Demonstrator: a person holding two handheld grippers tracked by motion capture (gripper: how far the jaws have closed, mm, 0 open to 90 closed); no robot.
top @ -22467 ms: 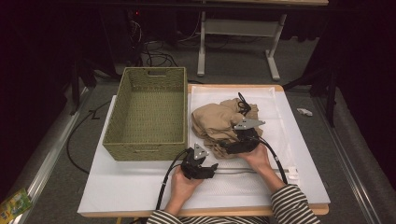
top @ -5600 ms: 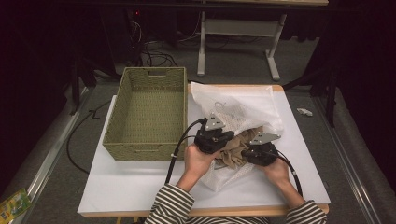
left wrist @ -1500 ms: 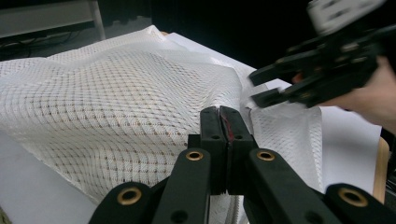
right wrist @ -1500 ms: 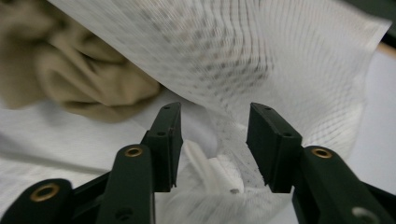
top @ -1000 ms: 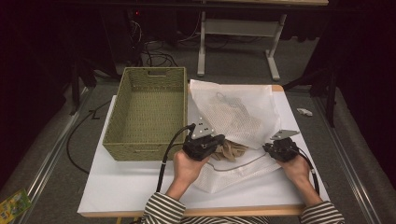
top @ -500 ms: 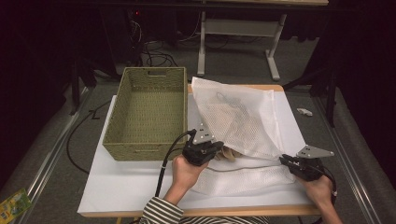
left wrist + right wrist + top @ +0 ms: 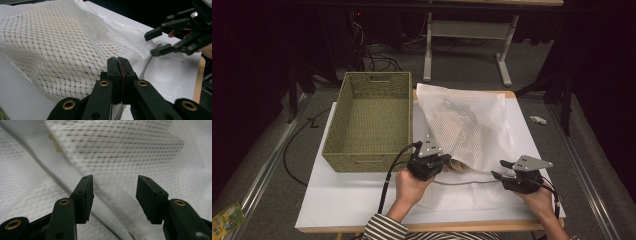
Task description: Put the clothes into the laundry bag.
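Note:
A white mesh bag (image 7: 472,120) lies on the white table with a tan garment (image 7: 457,165) inside it. Its grey zipper line (image 7: 467,183) runs along the near edge. My left gripper (image 7: 446,162) is shut on the mesh bag (image 7: 62,47) at its near left corner, the jaws pressed together (image 7: 119,67). The right gripper (image 7: 498,169) hovers at the zipper's right end. Its jaws have just been opening and stand apart (image 7: 113,192) above the mesh bag (image 7: 125,147), pressing on nothing. The left gripper view shows the right gripper (image 7: 153,45) at the upper right.
An empty green woven basket (image 7: 362,155) stands left of the bag, close to my left gripper. The table's wooden edge (image 7: 532,142) lies to the right of the bag. A small white object (image 7: 537,120) rests on the floor beyond it.
The right gripper swung out to the right along the bag's near edge, came back a little, and opened its jaws. The bag settled flatter. The left gripper stayed put, still shut.

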